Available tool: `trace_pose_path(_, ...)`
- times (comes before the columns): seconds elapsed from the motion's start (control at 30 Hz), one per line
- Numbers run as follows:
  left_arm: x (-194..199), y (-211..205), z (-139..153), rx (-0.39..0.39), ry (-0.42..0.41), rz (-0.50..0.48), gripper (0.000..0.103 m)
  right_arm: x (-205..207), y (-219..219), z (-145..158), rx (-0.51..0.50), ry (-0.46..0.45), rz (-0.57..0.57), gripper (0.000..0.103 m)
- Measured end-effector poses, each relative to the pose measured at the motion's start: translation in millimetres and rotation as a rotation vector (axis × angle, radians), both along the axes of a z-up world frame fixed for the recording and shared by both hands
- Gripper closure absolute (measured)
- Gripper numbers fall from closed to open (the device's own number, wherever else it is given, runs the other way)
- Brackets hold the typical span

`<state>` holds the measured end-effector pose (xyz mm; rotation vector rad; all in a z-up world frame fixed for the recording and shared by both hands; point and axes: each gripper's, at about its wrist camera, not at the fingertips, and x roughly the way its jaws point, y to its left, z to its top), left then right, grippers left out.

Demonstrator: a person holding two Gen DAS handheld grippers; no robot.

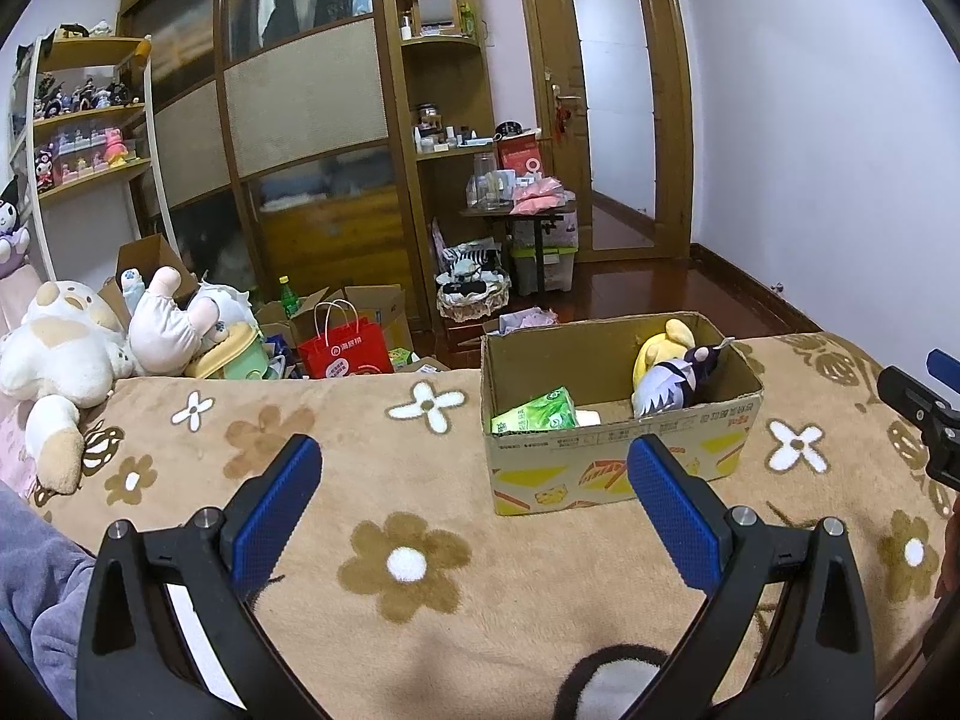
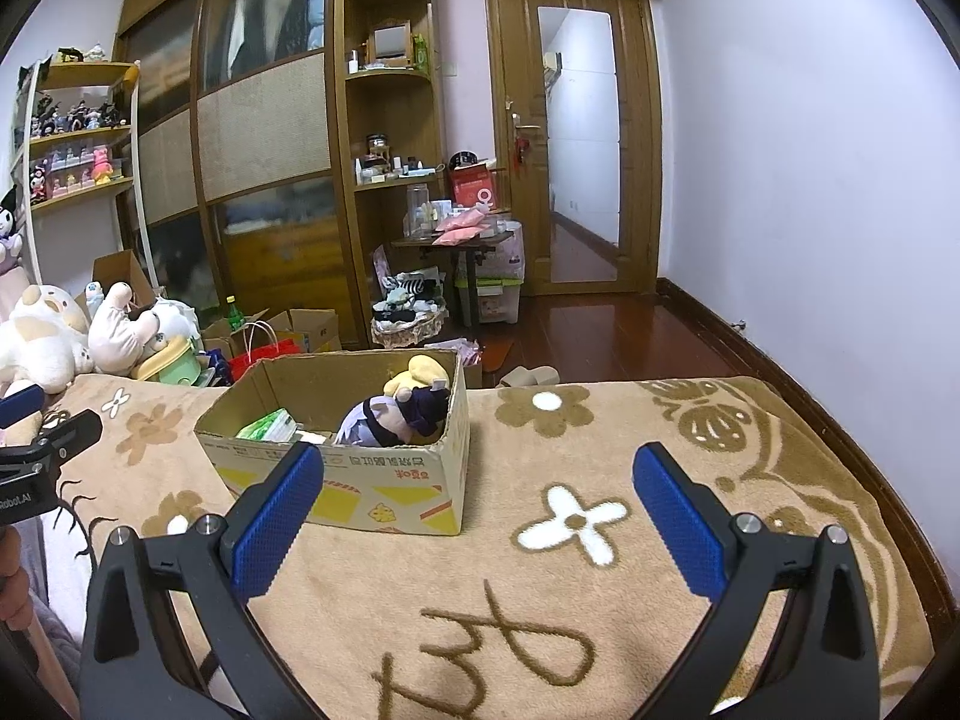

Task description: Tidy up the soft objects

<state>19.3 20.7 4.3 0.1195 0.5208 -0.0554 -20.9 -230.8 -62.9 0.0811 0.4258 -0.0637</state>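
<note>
Left wrist view shows a cardboard box (image 1: 621,420) on the flowered blanket (image 1: 420,570), holding a purple-haired plush doll (image 1: 675,387), a yellow plush (image 1: 660,351) and a green tissue pack (image 1: 534,414). The loose soft toys, a cream plush cat (image 1: 60,348) and a pink-legged doll (image 1: 165,330), lie well apart at the bed's far left edge. The left gripper (image 1: 474,480) hovers empty, jaws spread, nearer that pile. The right gripper (image 2: 480,486) is likewise spread and empty, beside the box, so I judge the left should reach leftward.
</note>
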Motion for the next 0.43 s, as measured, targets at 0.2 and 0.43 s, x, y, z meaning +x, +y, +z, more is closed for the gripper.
trace_pose_path(0.2, 0.5, 0.6, -0.4, 0.0, 0.001, 0.001, 0.002, 0.0, -0.4, -2.8, 0.003, 0.001, -0.002, 0.0)
trace_pose_path(0.43, 0.6, 0.0, -0.2, -0.001, 0.001, -0.001, 0.002, 0.1, -0.7, -2.4, 0.002, 0.001, -0.002, 0.0)
